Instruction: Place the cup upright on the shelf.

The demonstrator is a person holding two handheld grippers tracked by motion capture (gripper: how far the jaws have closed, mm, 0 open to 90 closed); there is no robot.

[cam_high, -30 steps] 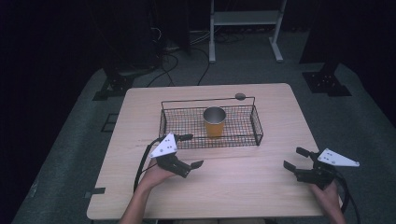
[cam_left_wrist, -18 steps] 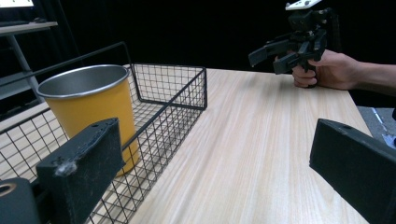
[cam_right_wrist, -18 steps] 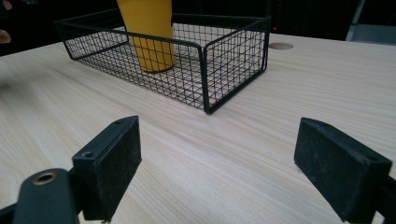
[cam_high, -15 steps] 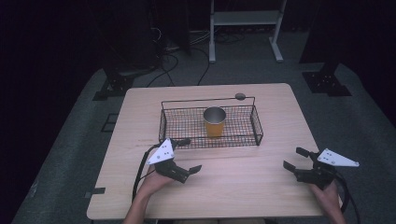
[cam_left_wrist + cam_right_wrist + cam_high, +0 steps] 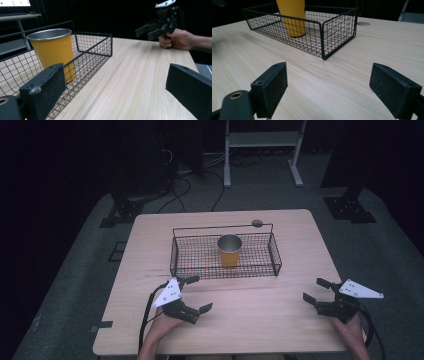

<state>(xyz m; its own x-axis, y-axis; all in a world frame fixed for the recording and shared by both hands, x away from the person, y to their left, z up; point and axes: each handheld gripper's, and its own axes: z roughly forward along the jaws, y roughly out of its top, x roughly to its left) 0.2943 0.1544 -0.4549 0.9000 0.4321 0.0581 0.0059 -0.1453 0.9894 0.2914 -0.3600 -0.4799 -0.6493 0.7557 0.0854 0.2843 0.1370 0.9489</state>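
High view: wooden tabletop [image 5: 280,320] carrying a black wire basket [image 5: 195,257]; yellow cup [image 5: 229,251] upright inside it, right of centre. Left claw [image 5: 196,294] released, near the basket's front left corner. Right claw [image 5: 316,290] released, well apart at the right edge.

Left gripper view: cup [image 5: 53,51] behind the basket wall [image 5: 93,53]; jaws wide, nothing between.

Right gripper view: basket [image 5: 337,30] ahead, cup [image 5: 293,18] inside; jaws wide over bare wood.

A yellow cup [image 5: 229,251] with a silver rim stood at the frame's centre in a black wire basket [image 5: 175,260] of fine square mesh. The surface [image 5: 280,320] was pale wood with straight grain. Both black grippers, the left [image 5: 196,294] and the right [image 5: 316,290], carried pale grey plates.
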